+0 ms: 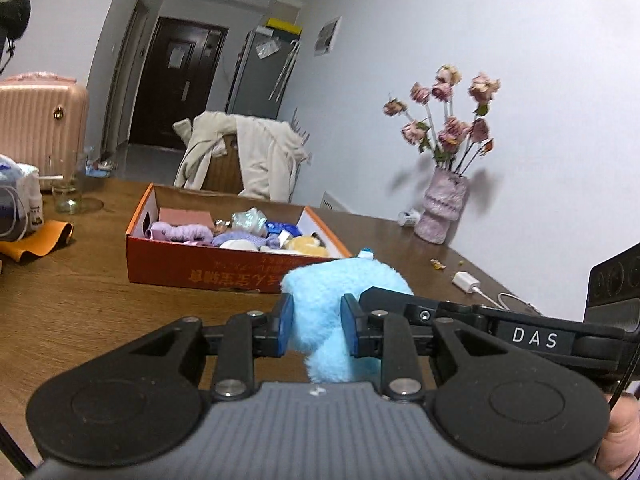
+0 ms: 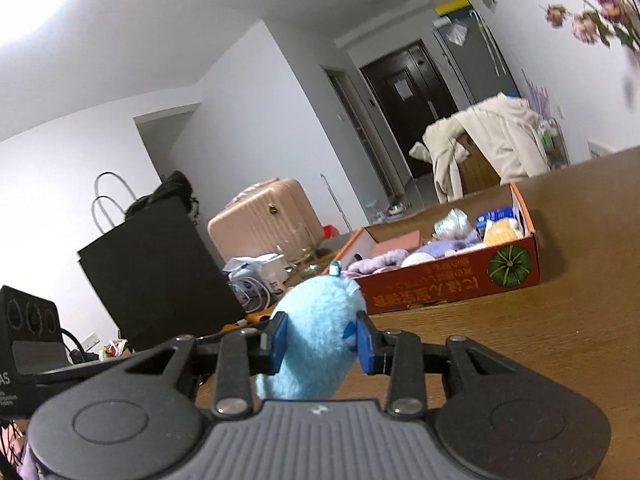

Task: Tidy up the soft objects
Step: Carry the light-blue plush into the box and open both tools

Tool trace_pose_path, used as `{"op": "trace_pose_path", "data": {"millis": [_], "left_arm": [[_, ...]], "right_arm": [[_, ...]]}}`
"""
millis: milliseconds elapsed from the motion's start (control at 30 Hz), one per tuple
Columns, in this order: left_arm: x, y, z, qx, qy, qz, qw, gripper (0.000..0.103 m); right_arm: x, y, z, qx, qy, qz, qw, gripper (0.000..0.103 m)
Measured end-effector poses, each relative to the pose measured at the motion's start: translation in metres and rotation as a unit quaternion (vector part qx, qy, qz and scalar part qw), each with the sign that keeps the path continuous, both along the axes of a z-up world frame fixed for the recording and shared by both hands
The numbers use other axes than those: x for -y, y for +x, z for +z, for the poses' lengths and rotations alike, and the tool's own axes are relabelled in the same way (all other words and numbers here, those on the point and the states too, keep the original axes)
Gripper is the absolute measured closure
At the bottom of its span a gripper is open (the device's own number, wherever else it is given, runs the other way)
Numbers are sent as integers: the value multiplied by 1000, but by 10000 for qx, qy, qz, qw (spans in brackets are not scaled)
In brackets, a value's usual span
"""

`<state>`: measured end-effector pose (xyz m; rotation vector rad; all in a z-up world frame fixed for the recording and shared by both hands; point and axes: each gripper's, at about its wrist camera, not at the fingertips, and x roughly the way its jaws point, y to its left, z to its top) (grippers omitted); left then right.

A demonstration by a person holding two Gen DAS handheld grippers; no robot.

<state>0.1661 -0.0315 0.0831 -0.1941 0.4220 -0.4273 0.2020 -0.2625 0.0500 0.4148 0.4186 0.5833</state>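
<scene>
A brown wood-grain tabletop (image 1: 80, 300) is seen stretching toward a white wall, and on it an open orange cardboard box (image 1: 208, 270) is set, printed with red characters and, in the right wrist view, a green pumpkin picture on its side. The box is filled with soft things: purple knitted pieces (image 1: 180, 234), a pale yellow plush (image 1: 306, 245), blue packets and a pink flat box. A fluffy light-blue plush toy (image 1: 340, 292) is held just in front of the box, above the tabletop, and is pinched from both sides: the left claw (image 1: 318, 326) is closed on its lower part, and the right claw (image 2: 322, 342) is likewise closed on it, the blue pads being pressed into the fur. On the far right of the tabletop a lilac vase (image 1: 442, 208) with dried pink roses is placed near the wall, with a white charger and cable (image 1: 466, 281) nearer the camera. To the left a drinking glass (image 1: 66, 186), an orange cloth (image 1: 38, 242) and a white bundle are found. Beyond the tabletop a chair draped with a cream garment (image 1: 256, 152), a pink suitcase (image 1: 42, 120), a black paper bag (image 2: 156, 264), a dark door (image 1: 176, 80) and a grey refrigerator are seen.
</scene>
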Motion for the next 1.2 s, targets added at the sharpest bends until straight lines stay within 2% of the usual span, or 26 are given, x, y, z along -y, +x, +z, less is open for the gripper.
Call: {"op": "trace_pose_path", "data": {"millis": [167,400,633,733,900,1067,1200], "left_arm": [[3,-17,3,96,10,-29,9999,77],[5,-15,6,160,33,-75,9998,77],[7,32,8,112,-64,-233,9996,77],[8,69,14,117,-108,-314,9994,77],[7,156,25,-107,-199,-463,9987,77],[9,252,22,-397,-76,-353,9986,77],[6,323,2,-790,19,-155,9968,77]], "right_arm": [[2,-21,4,80,28,-34,10000,69],[4,-21,4,97,63,-28,9999,69],[7,15,9,67,-68,-102,9999,69],[10,50,17,91,-130,-108,9998,69],[13,132,29,-13,-190,-77,9998,69],[14,236,25,-476,-57,33,9988,69],[3,315,6,-958,-98,65,9953,69]]}}
